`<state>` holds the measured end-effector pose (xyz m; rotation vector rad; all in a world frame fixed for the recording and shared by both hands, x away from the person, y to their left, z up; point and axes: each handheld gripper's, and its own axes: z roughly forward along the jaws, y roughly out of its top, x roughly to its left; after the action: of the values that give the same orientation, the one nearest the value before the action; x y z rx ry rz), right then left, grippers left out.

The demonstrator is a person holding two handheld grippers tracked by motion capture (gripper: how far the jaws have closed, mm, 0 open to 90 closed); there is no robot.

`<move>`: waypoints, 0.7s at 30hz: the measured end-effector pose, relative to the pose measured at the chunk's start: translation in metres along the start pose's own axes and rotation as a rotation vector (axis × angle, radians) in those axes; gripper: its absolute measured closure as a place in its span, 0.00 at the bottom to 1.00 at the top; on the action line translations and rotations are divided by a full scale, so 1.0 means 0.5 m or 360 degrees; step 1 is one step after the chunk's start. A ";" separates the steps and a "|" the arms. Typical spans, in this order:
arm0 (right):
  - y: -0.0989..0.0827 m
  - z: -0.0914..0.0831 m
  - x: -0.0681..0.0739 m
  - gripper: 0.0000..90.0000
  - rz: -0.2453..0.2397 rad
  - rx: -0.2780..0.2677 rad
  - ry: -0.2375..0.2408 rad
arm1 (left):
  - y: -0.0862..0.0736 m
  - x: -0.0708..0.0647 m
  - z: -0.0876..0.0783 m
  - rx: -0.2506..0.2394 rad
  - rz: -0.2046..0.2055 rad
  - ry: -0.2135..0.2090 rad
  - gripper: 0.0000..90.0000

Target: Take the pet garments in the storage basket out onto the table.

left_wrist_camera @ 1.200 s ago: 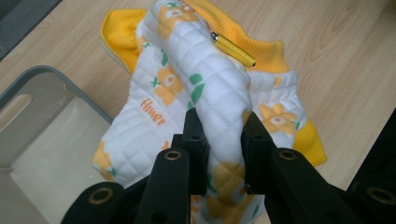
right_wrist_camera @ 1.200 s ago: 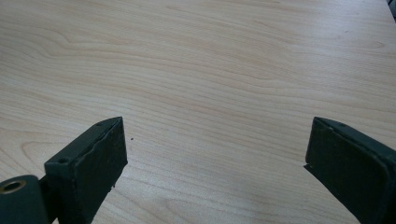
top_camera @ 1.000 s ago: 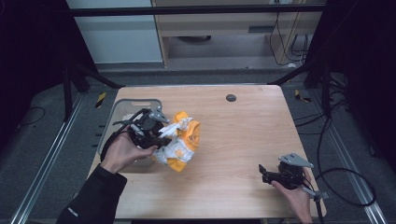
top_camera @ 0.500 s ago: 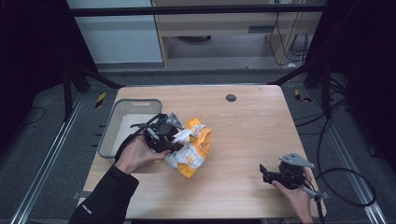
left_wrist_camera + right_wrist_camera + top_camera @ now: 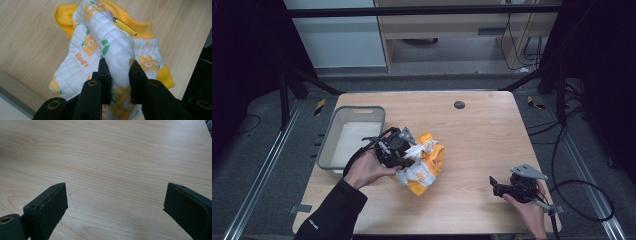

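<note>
A small quilted garment [image 5: 424, 167], white with yellow flowers and yellow trim, hangs crumpled over the middle of the wooden table [image 5: 472, 135]. My left gripper [image 5: 404, 155] is shut on a fold of it. In the left gripper view the two black jaws pinch the white quilted fold of the garment [image 5: 117, 50], and a yellow zipper pull [image 5: 124, 26] lies on top of it. My right gripper [image 5: 496, 186] rests near the table's front right, held by a hand, jaws wide open. In the right gripper view, bare wood lies between the right gripper's [image 5: 115, 202] jaws.
A grey plastic bin [image 5: 332, 145] stands at the table's left side, just behind my left hand. A small dark round disc [image 5: 459, 104] sits in the tabletop near the far edge. Cables [image 5: 582, 200] trail off the table's right side.
My left gripper has carried the garment to the right and lower, away from above the bin toward the table's middle. The right gripper has stayed where it was.
</note>
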<state>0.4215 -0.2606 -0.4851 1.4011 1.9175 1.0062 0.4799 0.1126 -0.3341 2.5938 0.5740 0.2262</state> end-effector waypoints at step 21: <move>-0.001 0.002 0.002 0.05 -0.0006 0.0010 0.0008 | 0.018 -0.027 0.073 0.0082 0.0062 -0.0068 0.83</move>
<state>0.4216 -0.2598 -0.4859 1.3990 1.9279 1.0038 0.4803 0.0845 -0.3627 2.6545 0.5212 0.1705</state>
